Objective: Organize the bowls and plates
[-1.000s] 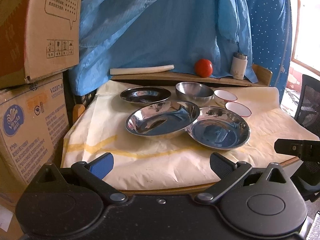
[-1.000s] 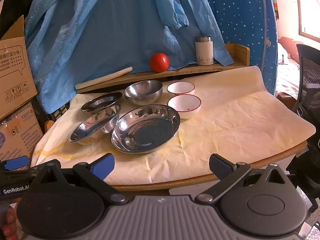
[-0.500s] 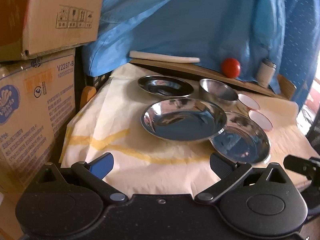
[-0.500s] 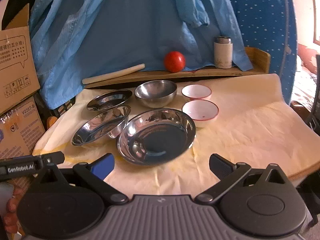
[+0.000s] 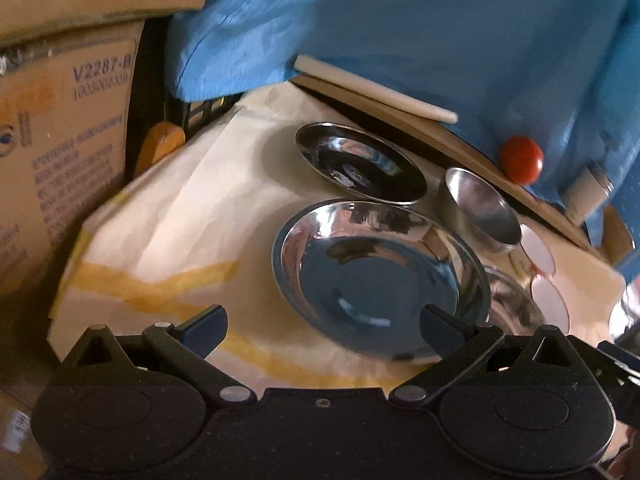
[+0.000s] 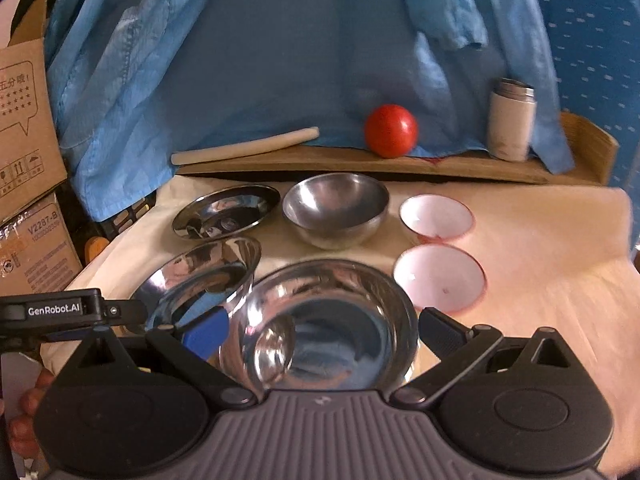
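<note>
Three steel plates, a steel bowl and two white bowls sit on a cloth-covered table. In the right wrist view my right gripper [image 6: 322,330] is open over the near large steel plate [image 6: 332,328]. A tilted steel plate [image 6: 200,276] lies to its left, a smaller steel plate [image 6: 226,210] behind, then the steel bowl [image 6: 336,208] and the white bowls [image 6: 438,216] [image 6: 440,276]. In the left wrist view my left gripper [image 5: 322,326] is open at the near rim of the middle steel plate [image 5: 376,276]. The small plate [image 5: 360,162] and steel bowl [image 5: 480,208] lie beyond.
A wooden ledge [image 6: 360,166] at the back holds a red tomato [image 6: 391,130], a white roll [image 6: 244,146] and a white flask [image 6: 510,124]. Blue cloth [image 6: 280,60] hangs behind. Cardboard boxes [image 5: 60,140] stand left of the table. The left gripper's body [image 6: 60,312] shows at the right view's left.
Both grippers have moved forward toward the dishes. The left gripper has also swung left and tilted, now close to the middle plate. The right gripper now hovers over the near plate.
</note>
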The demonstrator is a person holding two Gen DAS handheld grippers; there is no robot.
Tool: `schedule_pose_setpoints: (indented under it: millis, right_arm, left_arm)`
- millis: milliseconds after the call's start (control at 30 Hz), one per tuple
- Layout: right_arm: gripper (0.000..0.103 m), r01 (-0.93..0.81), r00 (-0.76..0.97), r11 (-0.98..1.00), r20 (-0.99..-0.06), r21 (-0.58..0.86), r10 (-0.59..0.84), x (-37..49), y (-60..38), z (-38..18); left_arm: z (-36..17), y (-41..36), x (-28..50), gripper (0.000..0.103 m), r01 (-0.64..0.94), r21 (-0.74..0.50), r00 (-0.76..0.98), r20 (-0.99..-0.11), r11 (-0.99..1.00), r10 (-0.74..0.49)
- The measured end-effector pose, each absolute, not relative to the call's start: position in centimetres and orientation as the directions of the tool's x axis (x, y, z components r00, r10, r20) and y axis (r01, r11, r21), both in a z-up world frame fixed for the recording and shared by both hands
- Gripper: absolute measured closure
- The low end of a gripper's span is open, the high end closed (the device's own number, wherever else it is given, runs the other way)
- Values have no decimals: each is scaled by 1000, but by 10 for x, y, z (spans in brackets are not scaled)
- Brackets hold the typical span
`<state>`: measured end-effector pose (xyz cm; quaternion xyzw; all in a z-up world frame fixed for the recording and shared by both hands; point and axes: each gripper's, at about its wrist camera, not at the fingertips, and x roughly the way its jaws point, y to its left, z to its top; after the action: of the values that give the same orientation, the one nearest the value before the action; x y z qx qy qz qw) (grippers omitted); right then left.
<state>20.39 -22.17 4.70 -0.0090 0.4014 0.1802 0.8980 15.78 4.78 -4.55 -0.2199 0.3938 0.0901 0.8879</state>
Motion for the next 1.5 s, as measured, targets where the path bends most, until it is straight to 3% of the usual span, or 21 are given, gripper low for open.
schedule_pose_setpoints:
  millis: [333,700,833,1067,1167,1300,1500]
  right_arm:
    - [1,-483,511,854,-731,190,452,264,-204,34]
    - [22,-566,392,781,-747,264,537,295,-183,15]
    - [35,-585,359,760,-749,284,556,300,-177,11]
    - [66,-588,323,752,-765,300,557,304,-172,6]
    - [75,-583,313,753,-771,305,555,304,-171,4]
    - [84,-580,309,754,-773,309,554,304,-170,2]
    - [85,-580,321,761,-777,291,542,299,-170,4]
  left_arm:
    - [-53,55,184,14,-446,-348,634,-773,824,17]
    - [-60,65,184,33,-499,-383,617,-787,778,8]
    - [-63,67,185,38,-511,-388,610,-792,767,6]
    - [-68,68,186,66,-498,-432,614,-788,752,-45]
    - [-69,68,186,71,-499,-433,611,-790,751,-49]
    - [-70,70,184,87,-510,-409,597,-802,757,-31]
    - [-70,70,183,86,-485,-389,591,-806,783,-34]
